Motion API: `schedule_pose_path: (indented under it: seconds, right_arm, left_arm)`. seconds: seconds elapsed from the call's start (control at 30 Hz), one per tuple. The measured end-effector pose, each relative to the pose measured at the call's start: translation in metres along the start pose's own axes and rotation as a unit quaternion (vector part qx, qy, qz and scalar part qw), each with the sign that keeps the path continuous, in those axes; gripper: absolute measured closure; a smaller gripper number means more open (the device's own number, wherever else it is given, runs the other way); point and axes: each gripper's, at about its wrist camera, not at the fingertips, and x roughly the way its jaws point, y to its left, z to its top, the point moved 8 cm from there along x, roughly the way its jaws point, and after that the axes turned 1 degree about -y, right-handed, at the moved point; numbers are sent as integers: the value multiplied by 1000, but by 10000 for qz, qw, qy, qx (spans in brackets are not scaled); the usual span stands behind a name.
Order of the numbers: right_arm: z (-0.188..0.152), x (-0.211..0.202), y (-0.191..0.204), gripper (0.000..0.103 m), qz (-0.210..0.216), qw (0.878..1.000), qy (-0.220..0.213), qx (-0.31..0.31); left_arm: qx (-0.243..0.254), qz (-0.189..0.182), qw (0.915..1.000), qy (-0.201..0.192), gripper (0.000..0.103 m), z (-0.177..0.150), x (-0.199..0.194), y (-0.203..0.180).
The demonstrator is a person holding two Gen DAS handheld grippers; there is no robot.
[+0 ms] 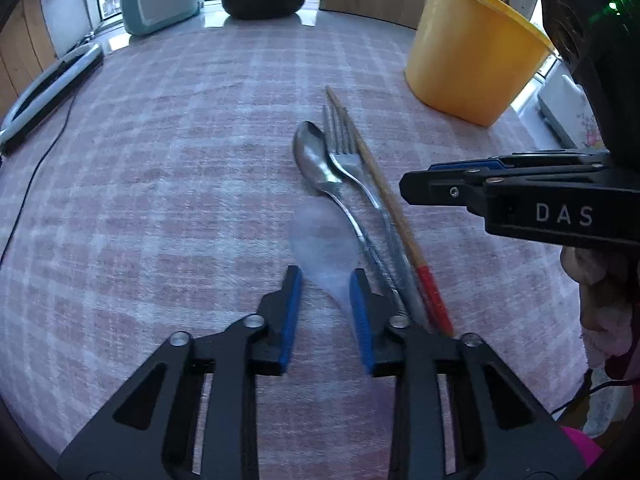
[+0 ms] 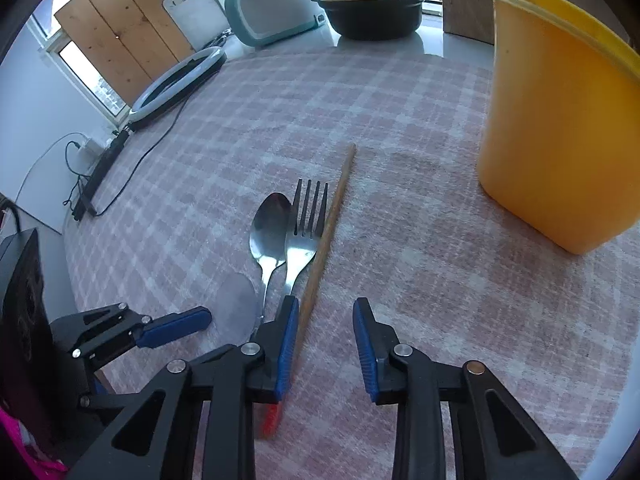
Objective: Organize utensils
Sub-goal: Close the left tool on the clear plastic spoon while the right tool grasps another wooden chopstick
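Spoon (image 1: 316, 160), fork (image 1: 352, 164), chopstick (image 1: 384, 196) lie together ahead of both claws. Left claw (image 1: 326, 312) open, empty. Right claw (image 2: 326, 344) open, empty, yellow container (image 2: 560, 120) ahead-right.

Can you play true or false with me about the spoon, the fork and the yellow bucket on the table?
1. The spoon and the fork lie side by side on the tablecloth. True.
2. The yellow bucket is tipped over. False: it stands upright.
3. The chopstick has a red end. True.
4. The right gripper is squeezing the fork. False: it is open and holds nothing.
5. The left gripper is open. True.
6. The black pot has a blue lid. False: the lid is yellow.
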Motion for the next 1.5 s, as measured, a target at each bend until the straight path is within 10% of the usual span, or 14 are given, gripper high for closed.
schedule_pose_path:
  seconds: [0.73,0.9,1.13,1.5]
  right_arm:
    - [14,21,8,98,-471,9959,590,-492]
    - [11,19,1,98,-487,9944,741,-574]
    - [17,17,-1,84,-448,9943,738,-627]
    - [30,32,-3,95,-642,9916,879,-700]
  left_arm:
    - [-574,-273,9980,-31,93,8,-2,38]
    - [-386,-317,9988,13,68,16,-2,39]
    - [311,-220,9992,107,67,31,13,34]
    - [250,-310,9992,-59,97,36,14,26]
